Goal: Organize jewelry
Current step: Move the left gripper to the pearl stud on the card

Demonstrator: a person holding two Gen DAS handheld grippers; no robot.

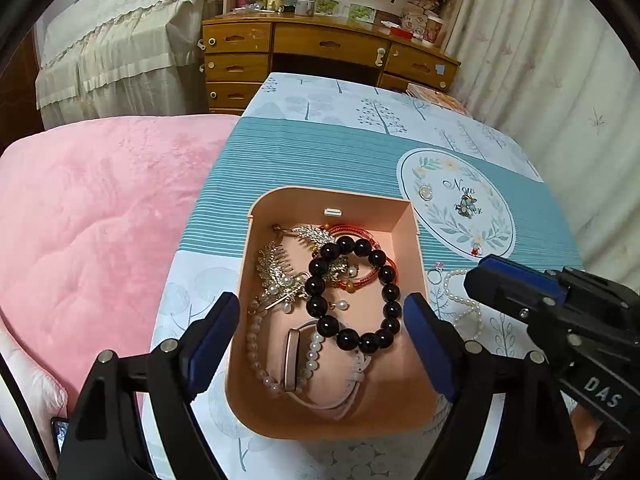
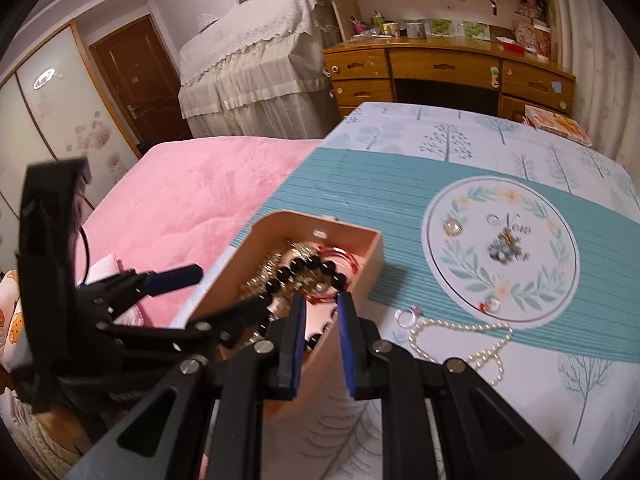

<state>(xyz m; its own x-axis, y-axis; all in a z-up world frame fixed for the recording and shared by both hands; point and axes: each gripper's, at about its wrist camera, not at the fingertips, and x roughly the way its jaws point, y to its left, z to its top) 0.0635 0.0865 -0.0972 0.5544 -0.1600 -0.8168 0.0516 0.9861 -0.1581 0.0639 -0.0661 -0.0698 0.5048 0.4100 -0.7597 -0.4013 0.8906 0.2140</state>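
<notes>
A peach jewelry box (image 1: 408,240) sits on the blue-and-white tablecloth. It holds a black bead bracelet (image 1: 354,294), gold leaf hairpins (image 1: 280,276), a red bangle (image 1: 374,270), pearls and a pink watch (image 1: 320,364). My left gripper (image 1: 324,344) is open, its fingers on either side of the box. My right gripper (image 2: 322,344) is narrowly open and empty over the box's right wall (image 2: 368,272). A pearl necklace (image 2: 460,344), a ring (image 2: 406,316), a blue brooch (image 2: 504,248) and small round pieces (image 2: 452,226) lie on the cloth to the right.
A pink blanket (image 1: 100,220) covers the bed left of the table. A wooden desk with drawers (image 1: 320,52) stands beyond the table's far edge. A book (image 2: 556,124) lies at the far right corner. Curtains hang on the right.
</notes>
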